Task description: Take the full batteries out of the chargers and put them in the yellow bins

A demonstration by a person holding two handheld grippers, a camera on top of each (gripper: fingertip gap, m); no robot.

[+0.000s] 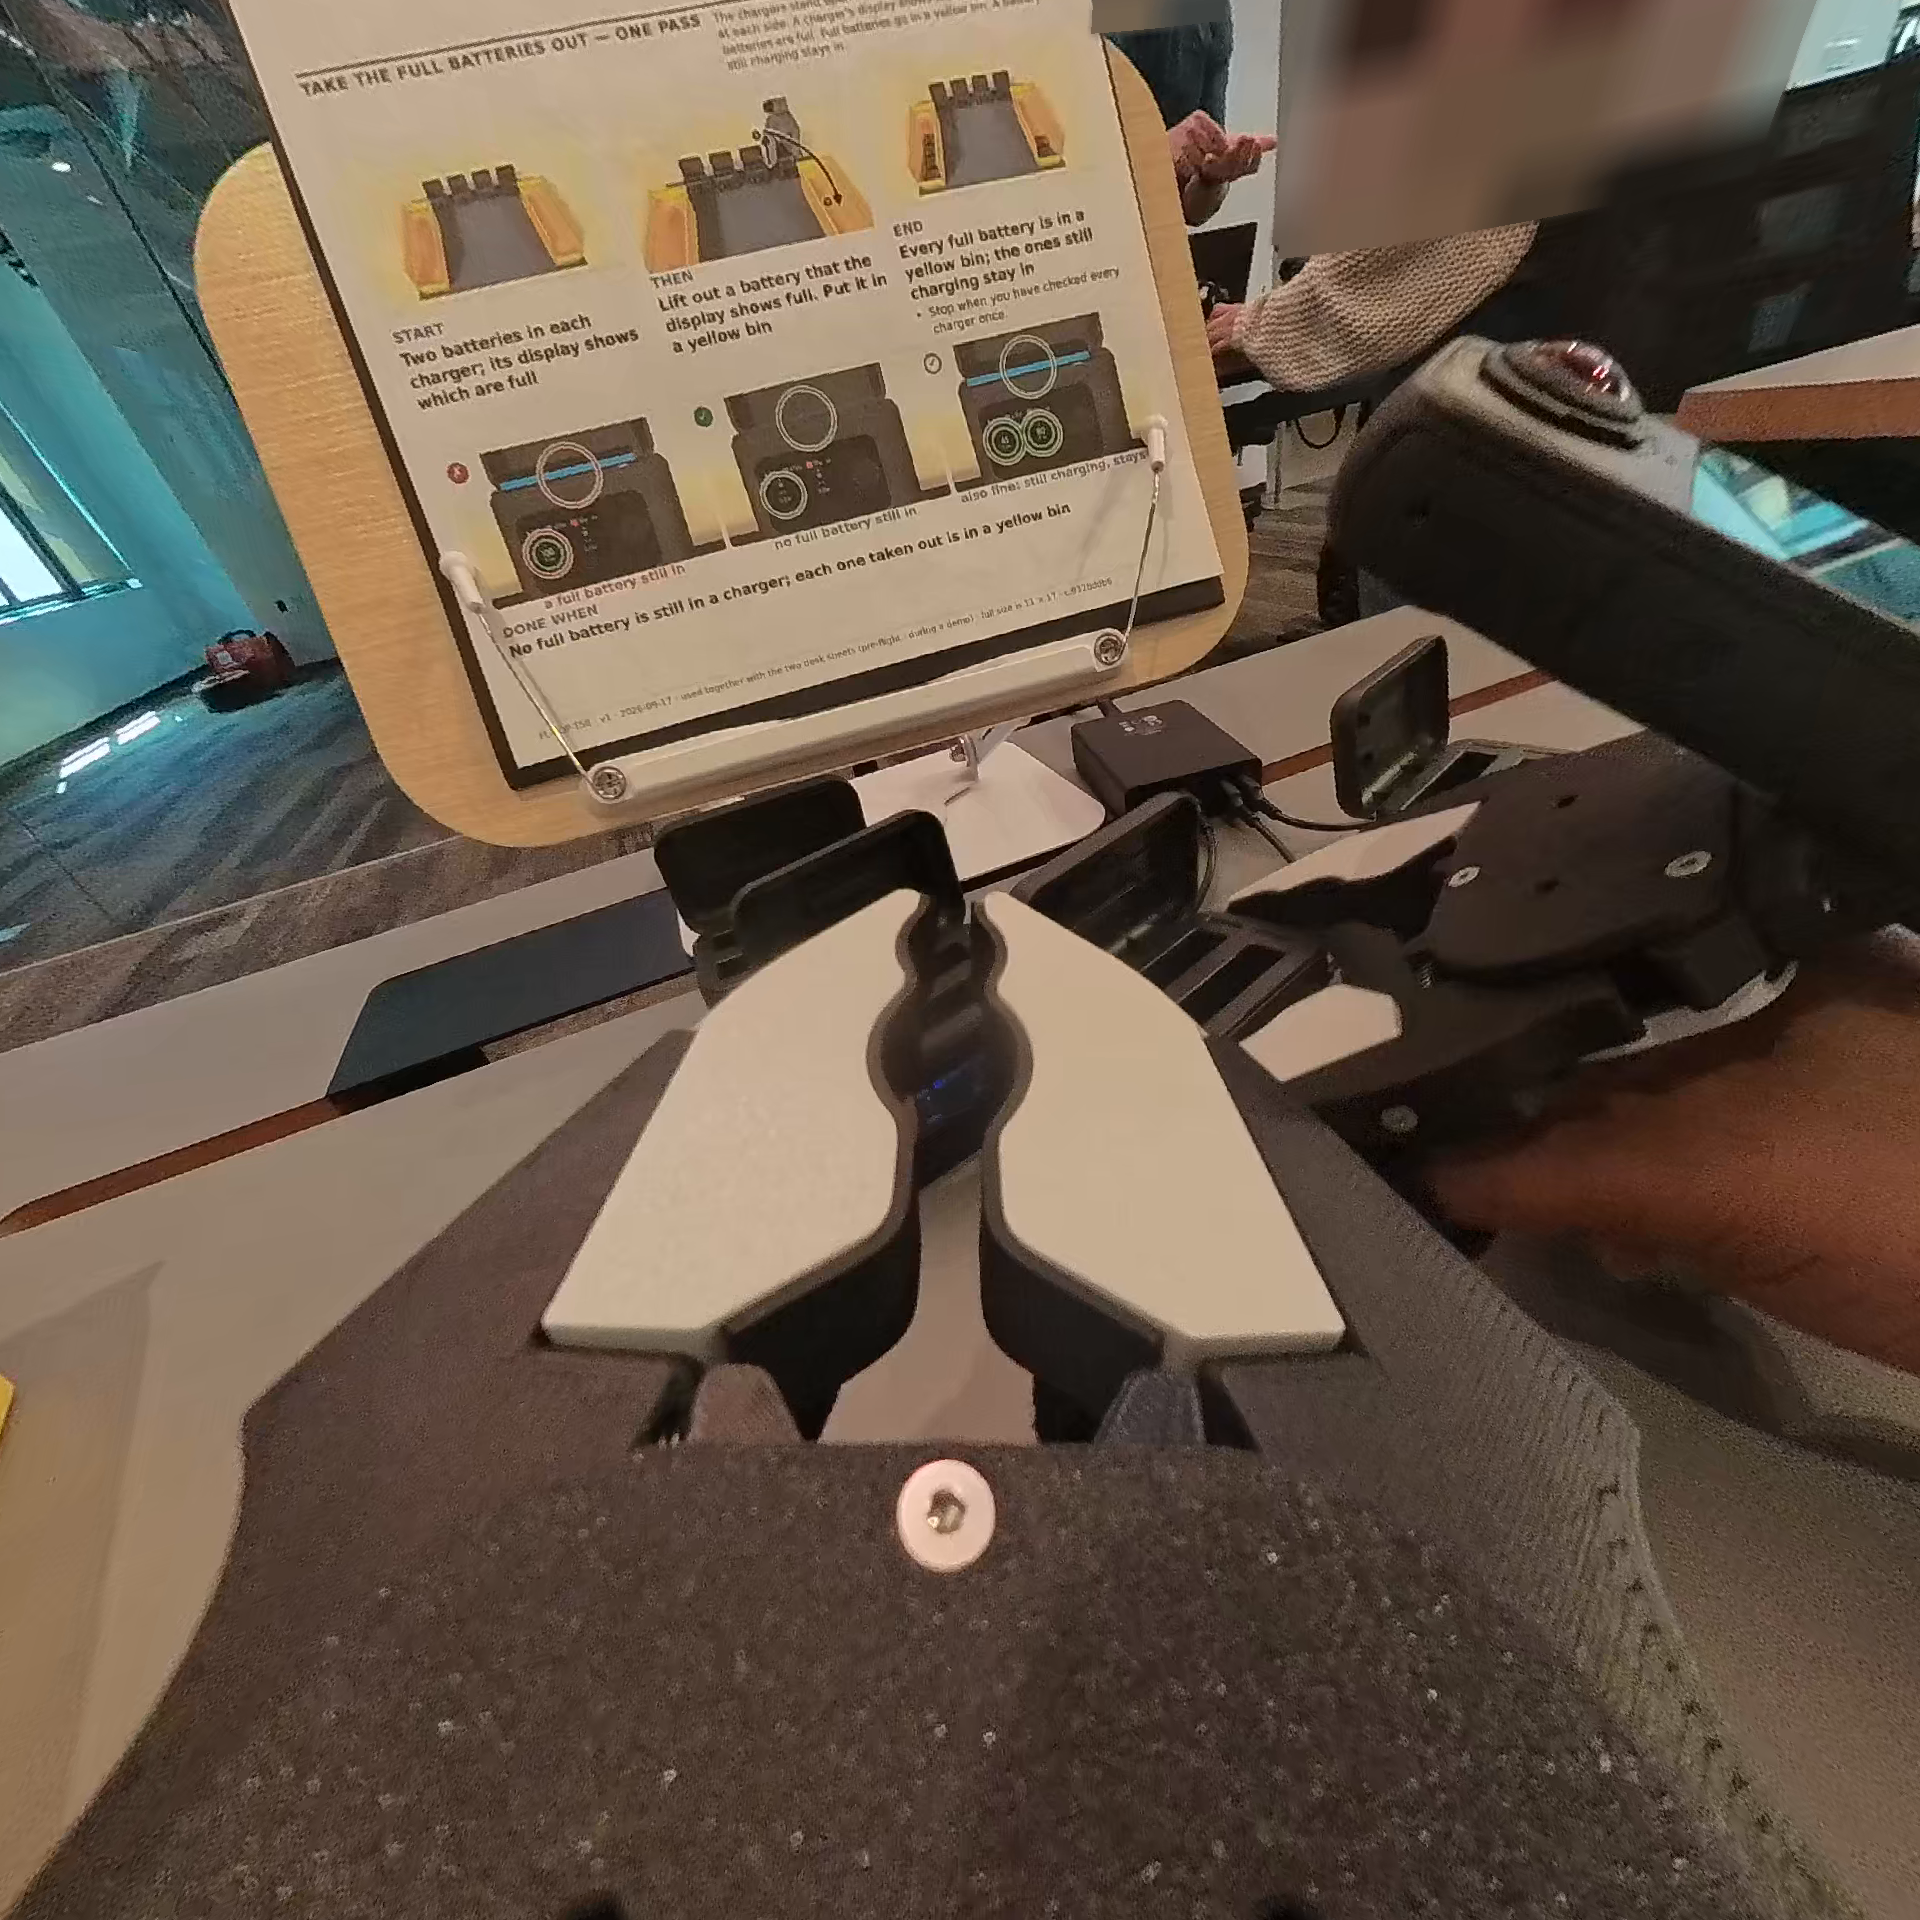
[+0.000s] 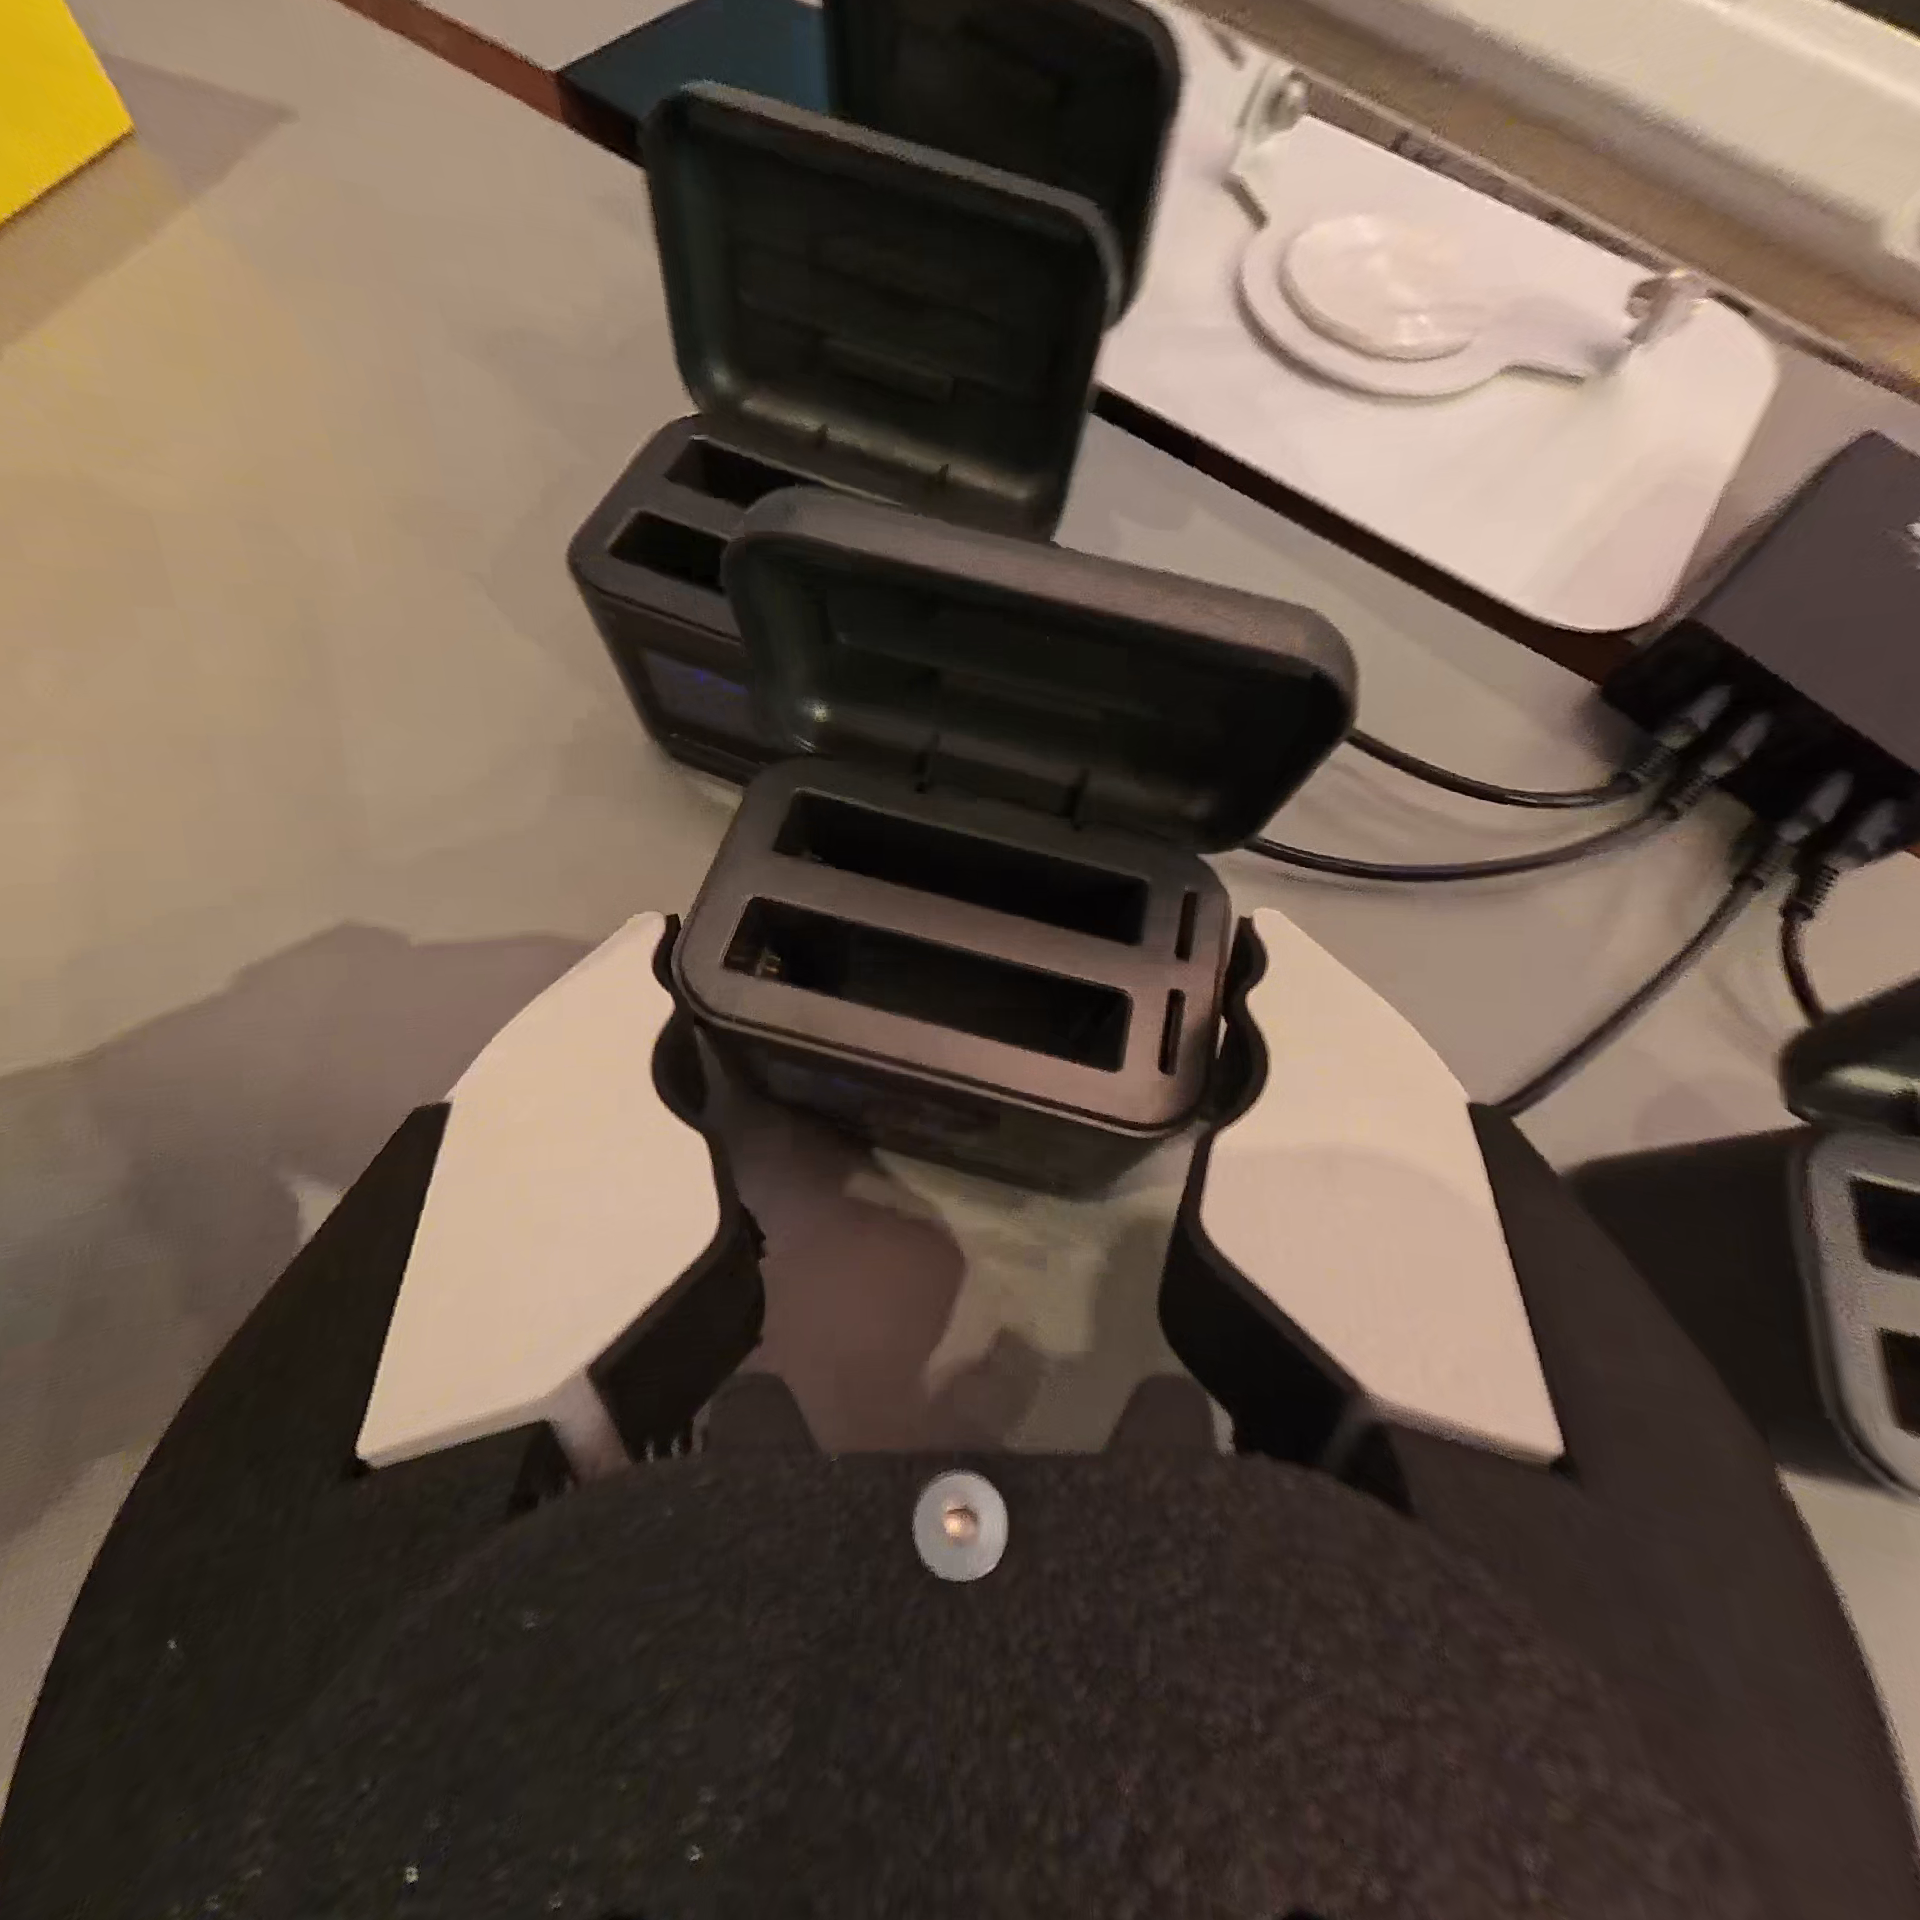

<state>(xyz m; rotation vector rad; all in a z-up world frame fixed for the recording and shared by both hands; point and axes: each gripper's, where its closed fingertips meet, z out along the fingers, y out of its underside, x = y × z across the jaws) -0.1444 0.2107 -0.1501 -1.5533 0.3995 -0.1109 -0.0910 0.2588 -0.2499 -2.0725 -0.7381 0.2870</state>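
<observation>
Several dark chargers with open lids stand in a row on the grey table. My right gripper [image 2: 956, 935] has its jaws wide, one on each side of the nearest charger [image 2: 935, 997], pressing its sides. Both slots of that charger are empty. The charger to its left [image 2: 665, 623] also shows two empty slots. My left gripper [image 1: 961, 909] is shut with nothing visible in it. It hovers in front of a charger [image 1: 821, 883] whose blue display shows through the finger gap. The right gripper [image 1: 1247, 971] also shows in the left wrist view. A yellow bin [image 2: 52, 104] is at the far left.
An instruction sheet on a wooden stand [image 1: 727, 364] rises behind the chargers on a white base [image 2: 1455, 364]. A black power hub [image 2: 1818, 623] with cables lies at the right. Another charger [image 2: 1860, 1247] stands at the right edge. A person's sleeve [image 1: 1351, 301] shows beyond the table.
</observation>
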